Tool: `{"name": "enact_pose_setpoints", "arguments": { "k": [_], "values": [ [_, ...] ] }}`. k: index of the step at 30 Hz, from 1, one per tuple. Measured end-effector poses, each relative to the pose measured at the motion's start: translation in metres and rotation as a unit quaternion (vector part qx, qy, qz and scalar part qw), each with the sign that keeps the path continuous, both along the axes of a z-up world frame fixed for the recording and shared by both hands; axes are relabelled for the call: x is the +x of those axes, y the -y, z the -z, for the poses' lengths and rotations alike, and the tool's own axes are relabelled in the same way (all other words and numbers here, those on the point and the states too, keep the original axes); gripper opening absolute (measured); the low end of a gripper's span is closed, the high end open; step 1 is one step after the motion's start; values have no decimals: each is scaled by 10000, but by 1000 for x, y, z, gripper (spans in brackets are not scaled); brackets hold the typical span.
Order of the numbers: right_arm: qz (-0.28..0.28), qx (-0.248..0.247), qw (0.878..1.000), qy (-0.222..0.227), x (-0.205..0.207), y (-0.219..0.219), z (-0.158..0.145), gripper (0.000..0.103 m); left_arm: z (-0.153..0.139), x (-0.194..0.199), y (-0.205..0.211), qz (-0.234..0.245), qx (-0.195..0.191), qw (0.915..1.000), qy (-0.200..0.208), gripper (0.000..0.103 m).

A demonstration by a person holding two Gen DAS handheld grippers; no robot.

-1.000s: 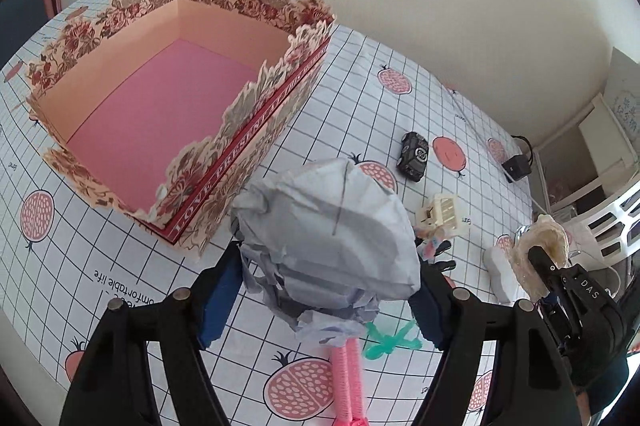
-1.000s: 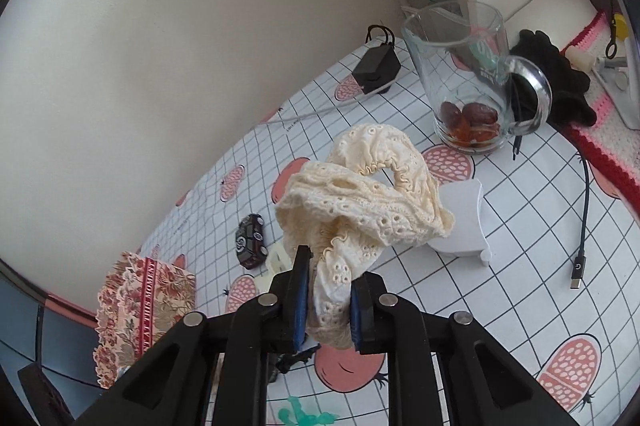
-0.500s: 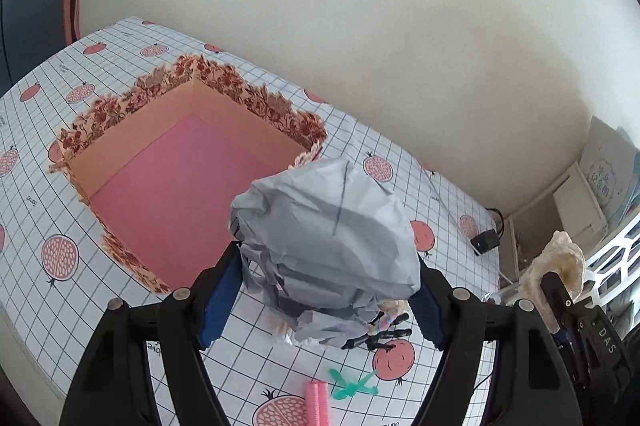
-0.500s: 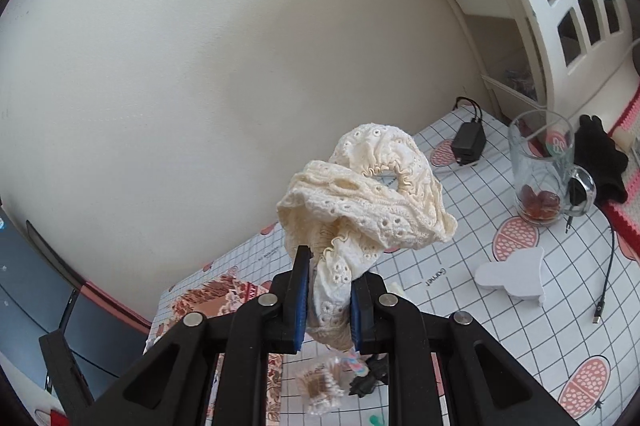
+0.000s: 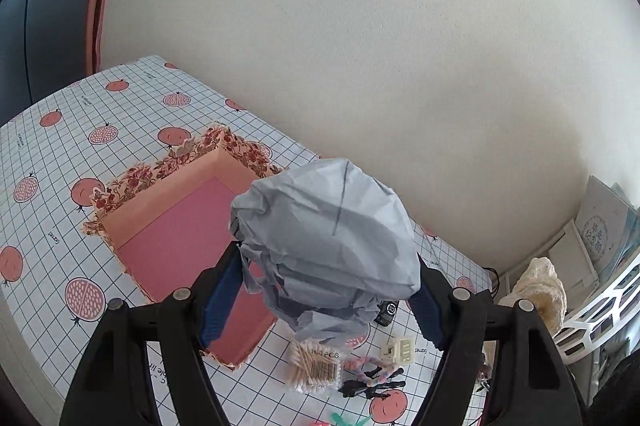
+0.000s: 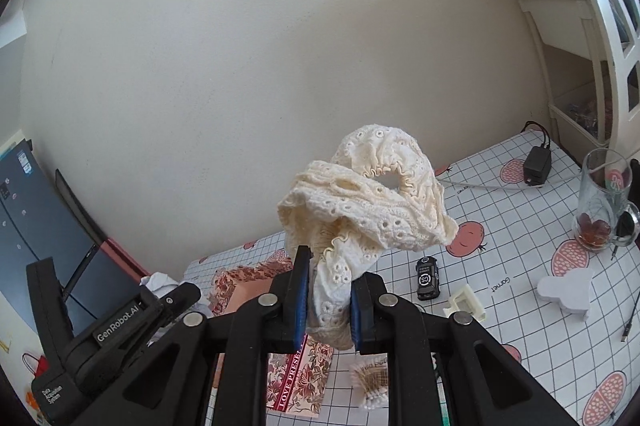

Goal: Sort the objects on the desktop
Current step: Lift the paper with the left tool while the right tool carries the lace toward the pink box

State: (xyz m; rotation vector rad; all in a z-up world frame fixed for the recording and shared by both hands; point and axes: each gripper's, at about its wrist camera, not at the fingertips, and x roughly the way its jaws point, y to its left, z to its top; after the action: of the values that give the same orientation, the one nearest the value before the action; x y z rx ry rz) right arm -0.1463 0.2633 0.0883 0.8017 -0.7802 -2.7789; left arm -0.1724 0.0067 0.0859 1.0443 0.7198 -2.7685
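**Two grippers, each with a load, held above the table**

Two loads are carried clear of the table, one per gripper. A crumpled ball of grey paper (image 5: 328, 246) is clamped in the left gripper (image 5: 326, 302); its jaws are spread wide, and both blue pads (image 5: 220, 300) are pressed against the sides of the ball. Most of the ball bulges up and forward past the fingertips, with a ragged tail hanging below them.

A cream lace scrunchie (image 6: 366, 210) is pinched in the right gripper (image 6: 328, 300), whose jaws are drawn almost together on the lower folds of the fabric. The rest of the scrunchie is puffed out above the fingers, its gathered hole turned up and to the right. The same scrunchie (image 5: 540, 292) is seen at the right edge of the left wrist view.

An open box with a floral rim (image 5: 192, 162) and a pink floor is seen below and to the left of the paper ball, on the checked tablecloth (image 5: 52, 134). Nearer the camera, beside the box, a pack of cotton swabs (image 5: 316, 366), a white plug (image 5: 400, 348) and a small black toy car (image 6: 427, 278) are laid out. A glass mug (image 6: 600, 202), a black charger (image 6: 536, 164) and a white cut-out shape (image 6: 568, 290) are found further right.
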Motion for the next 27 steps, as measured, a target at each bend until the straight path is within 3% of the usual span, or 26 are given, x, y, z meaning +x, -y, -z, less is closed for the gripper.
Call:
{"name": "enact_pose_setpoints", "arguments": {
  "k": [10, 17, 27],
  "values": [
    [-404, 214, 9988, 191, -16, 46, 18, 18, 8, -2, 38, -277, 238, 9993, 119, 77],
    [-695, 442, 9962, 292, -23, 75, 31, 18, 15, 3, 81, -504, 688, 9963, 83, 77],
    [-1164, 591, 9907, 383, -35, 111, 53, 18, 21, 10, 124, -985, 789, 9919, 119, 77]
  ]
}}
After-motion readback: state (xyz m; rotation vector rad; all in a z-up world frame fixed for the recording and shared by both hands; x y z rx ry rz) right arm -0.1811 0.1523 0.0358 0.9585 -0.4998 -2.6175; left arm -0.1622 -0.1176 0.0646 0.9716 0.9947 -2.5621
